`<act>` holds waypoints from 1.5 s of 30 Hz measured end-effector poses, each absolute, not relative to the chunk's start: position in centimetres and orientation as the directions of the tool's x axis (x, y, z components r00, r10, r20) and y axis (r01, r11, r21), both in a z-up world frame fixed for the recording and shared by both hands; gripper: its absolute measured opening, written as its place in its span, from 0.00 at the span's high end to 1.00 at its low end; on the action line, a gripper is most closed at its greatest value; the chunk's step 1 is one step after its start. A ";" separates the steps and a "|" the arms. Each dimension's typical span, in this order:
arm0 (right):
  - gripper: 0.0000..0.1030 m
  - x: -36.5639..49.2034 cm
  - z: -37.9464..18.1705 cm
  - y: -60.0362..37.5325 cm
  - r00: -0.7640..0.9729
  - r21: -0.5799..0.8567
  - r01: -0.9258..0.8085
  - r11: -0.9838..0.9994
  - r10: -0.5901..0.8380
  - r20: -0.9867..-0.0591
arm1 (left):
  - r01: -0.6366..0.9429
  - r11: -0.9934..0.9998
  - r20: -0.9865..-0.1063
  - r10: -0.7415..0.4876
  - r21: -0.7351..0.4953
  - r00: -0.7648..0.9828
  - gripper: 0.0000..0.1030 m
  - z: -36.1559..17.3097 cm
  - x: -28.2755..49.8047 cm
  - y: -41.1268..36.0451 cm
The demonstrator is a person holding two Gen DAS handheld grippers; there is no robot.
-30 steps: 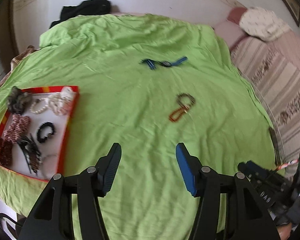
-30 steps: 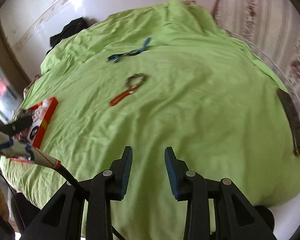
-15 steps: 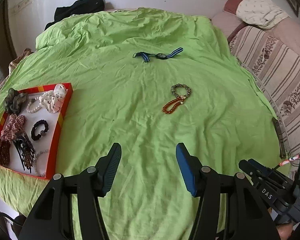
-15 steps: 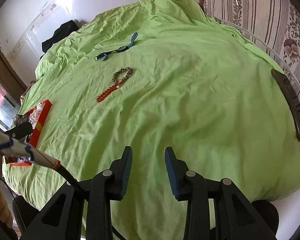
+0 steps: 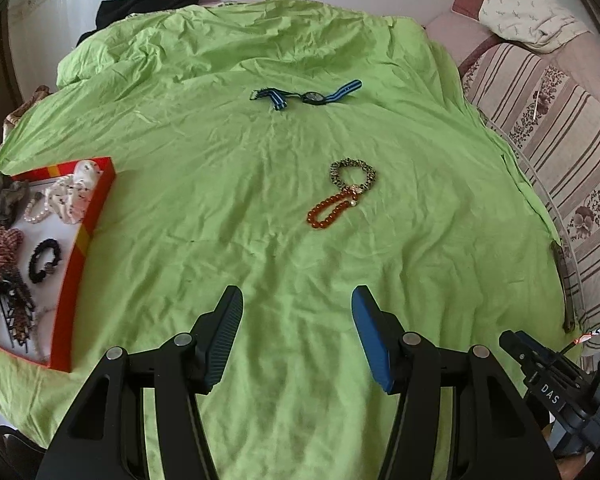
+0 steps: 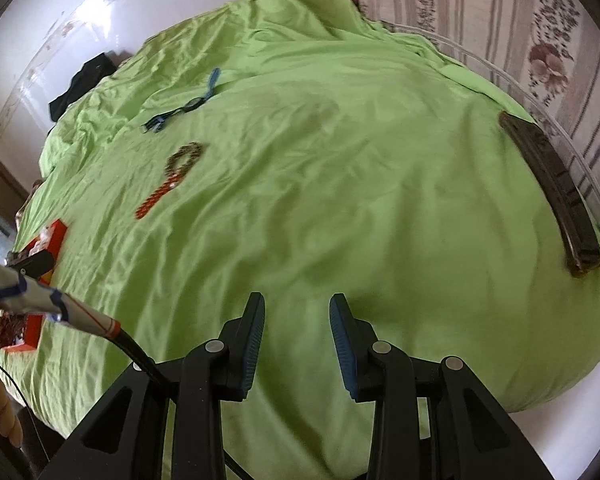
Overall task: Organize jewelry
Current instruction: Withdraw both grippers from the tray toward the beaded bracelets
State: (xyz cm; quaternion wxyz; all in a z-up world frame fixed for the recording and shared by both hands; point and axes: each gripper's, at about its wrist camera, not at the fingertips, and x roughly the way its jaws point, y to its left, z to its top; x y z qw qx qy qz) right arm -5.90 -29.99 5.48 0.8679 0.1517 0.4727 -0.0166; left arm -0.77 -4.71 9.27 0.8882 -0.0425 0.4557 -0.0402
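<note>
Left gripper (image 5: 296, 304) jaws wide apart, right gripper (image 6: 297, 312) parted too — both empty; orange bead bracelet (image 5: 327, 211) centre frame, red tray (image 5: 85, 236) lower left.

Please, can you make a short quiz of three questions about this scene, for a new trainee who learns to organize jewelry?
1. True or false: the orange bead bracelet touches the leopard-pattern scrunchie.
2. Multiple choice: where is the blue striped watch lying? A) inside the red tray; B) on the green sheet, beyond the bracelet; C) between the jaws of the left gripper.
3. Fill in the missing word: the jaws of the right gripper are ____ and hold nothing.

Key: 1 true; 2 B; 3 open.
</note>
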 end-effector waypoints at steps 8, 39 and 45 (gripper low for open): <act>0.65 -5.4 5.0 -30.5 0.554 0.238 0.191 0.952 0.096 -0.827 | 0.028 0.993 -0.818 -0.113 -0.117 0.564 0.46 7.7 0.4 -4.6; 0.57 2.6 5.1 -30.9 0.638 0.239 0.176 0.955 0.074 -0.766 | 0.091 0.995 -0.829 -0.085 -0.042 0.552 0.46 6.0 6.4 -5.8; 0.57 2.5 4.0 -31.7 0.651 0.245 0.208 0.947 0.053 -0.757 | 0.170 0.985 -0.836 -0.118 -0.030 0.536 0.46 3.6 10.8 -8.4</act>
